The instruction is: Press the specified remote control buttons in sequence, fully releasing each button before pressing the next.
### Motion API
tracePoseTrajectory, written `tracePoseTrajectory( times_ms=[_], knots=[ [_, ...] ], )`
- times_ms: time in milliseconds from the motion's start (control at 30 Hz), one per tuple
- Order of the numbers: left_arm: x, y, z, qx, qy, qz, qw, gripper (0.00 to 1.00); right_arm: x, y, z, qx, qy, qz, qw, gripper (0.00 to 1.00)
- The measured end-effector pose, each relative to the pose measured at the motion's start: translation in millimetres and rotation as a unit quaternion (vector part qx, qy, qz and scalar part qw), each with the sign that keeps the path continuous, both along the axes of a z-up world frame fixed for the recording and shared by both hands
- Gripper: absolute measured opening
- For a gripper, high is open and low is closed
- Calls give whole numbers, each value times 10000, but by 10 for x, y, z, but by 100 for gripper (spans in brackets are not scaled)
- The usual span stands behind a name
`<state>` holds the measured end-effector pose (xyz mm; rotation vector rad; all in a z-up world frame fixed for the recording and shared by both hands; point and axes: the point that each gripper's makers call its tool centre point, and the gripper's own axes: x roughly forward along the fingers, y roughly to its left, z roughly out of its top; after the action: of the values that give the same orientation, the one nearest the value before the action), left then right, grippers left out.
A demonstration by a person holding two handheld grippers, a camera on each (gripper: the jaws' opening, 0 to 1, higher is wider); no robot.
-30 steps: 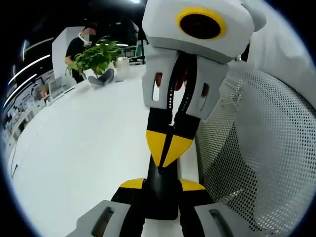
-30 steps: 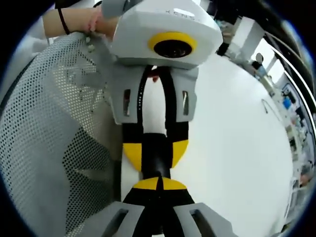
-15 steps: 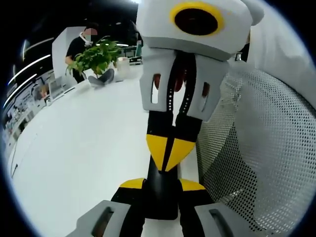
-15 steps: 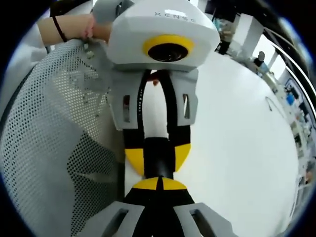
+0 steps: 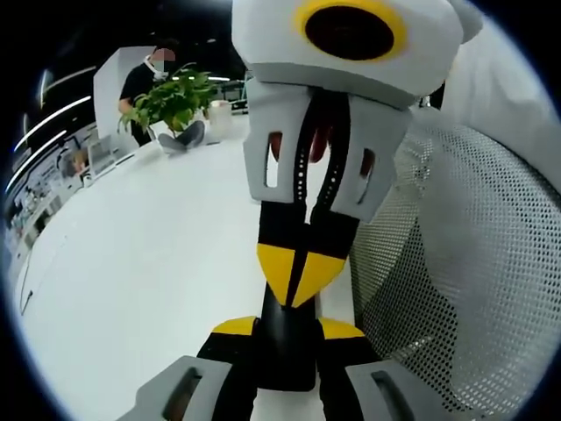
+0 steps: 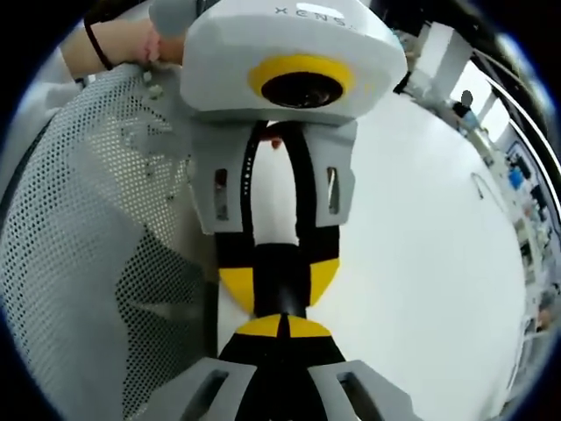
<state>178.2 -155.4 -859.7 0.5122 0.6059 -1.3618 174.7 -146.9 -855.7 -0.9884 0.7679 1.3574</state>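
Note:
In the left gripper view my left gripper (image 5: 287, 327) is shut on a black remote control (image 5: 285, 355), whose body stands between its yellow-tipped jaws. My right gripper (image 5: 298, 274) reaches in from above, shut, its yellow tips together and resting against the remote's upper end. The right gripper view looks the other way: my right gripper (image 6: 282, 326) is shut at the bottom, its tips touching the remote (image 6: 280, 274), which the left gripper (image 6: 279, 285) clamps from both sides. The buttons are hidden.
A white table (image 5: 149, 254) stretches left, with a potted plant (image 5: 171, 101) at its far end and a person (image 5: 145, 77) behind it. A white mesh chair back (image 5: 456, 289) stands close by, beside a hand with a black wristband (image 6: 123, 42).
The two grippers have drawn slightly closer; the right gripper's tips sit a little lower against the remote. Both stay shut.

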Motion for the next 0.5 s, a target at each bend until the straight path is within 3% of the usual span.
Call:
tracePoseTrajectory(
  times_ms=[67,167,500],
  knots=[
    [5,1,-3,-10,3,10,10000,24,19,12,-12,-10,-130,58,9999,0],
    [4,4,-3,-18,2,13,10000,24,28,8,-4,-50,-95,23,9999,0],
    [7,1,-2,-73,-12,199,9998,25,45,4,8,135,221,-271,9993,0]
  ],
)
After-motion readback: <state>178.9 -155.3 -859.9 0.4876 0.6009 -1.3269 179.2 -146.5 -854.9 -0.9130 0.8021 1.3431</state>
